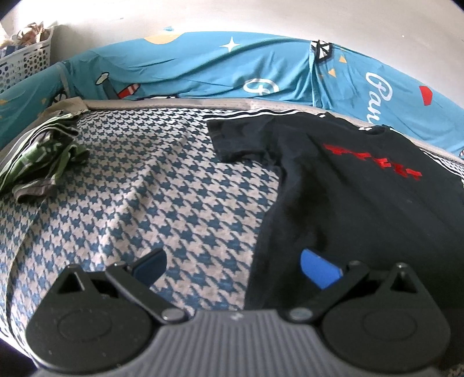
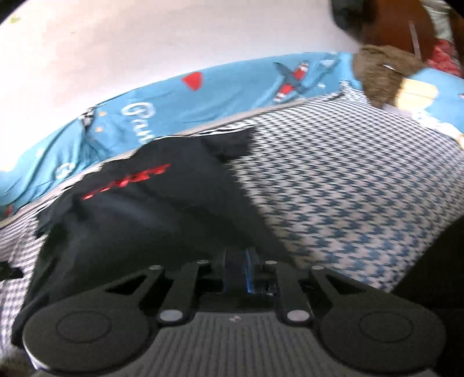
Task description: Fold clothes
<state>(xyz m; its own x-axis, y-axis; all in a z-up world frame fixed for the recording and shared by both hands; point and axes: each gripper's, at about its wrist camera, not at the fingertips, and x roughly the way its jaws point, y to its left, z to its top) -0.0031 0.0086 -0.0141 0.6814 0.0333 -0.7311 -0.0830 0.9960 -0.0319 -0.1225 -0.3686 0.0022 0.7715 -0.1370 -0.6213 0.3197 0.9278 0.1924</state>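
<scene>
Houndstooth bedding (image 1: 162,185) in blue and white covers the bed on which everything lies. Nearest in the left wrist view, the left gripper (image 1: 233,265) stands with its jaws spread wide and nothing between them; one blue fingertip (image 1: 317,271) hangs over the near hem of the black T-shirt (image 1: 362,203), the other over bare houndstooth just beside the shirt's side edge. Nearest in the right wrist view, the right gripper (image 2: 239,268) has its jaws drawn close together on a fold of the same black T-shirt (image 2: 162,220), whose cloth rises into the narrow gap between the blue pads; this view is blurred, so finer detail is lost. The shirt lies spread front-up with red lettering (image 1: 374,161) across the chest, its collar toward the far edge of the bed and one short sleeve spread out flat on the bedding. At the far left corner of the bed sits a crumpled green patterned garment (image 1: 43,162). Behind the far edge, a turquoise printed sheet (image 1: 203,66) runs along the pale wall (image 1: 232,14). A white perforated basket (image 1: 26,61) stands at the far left, and a brown fuzzy object (image 2: 377,78) rests at the bed's far right corner.
</scene>
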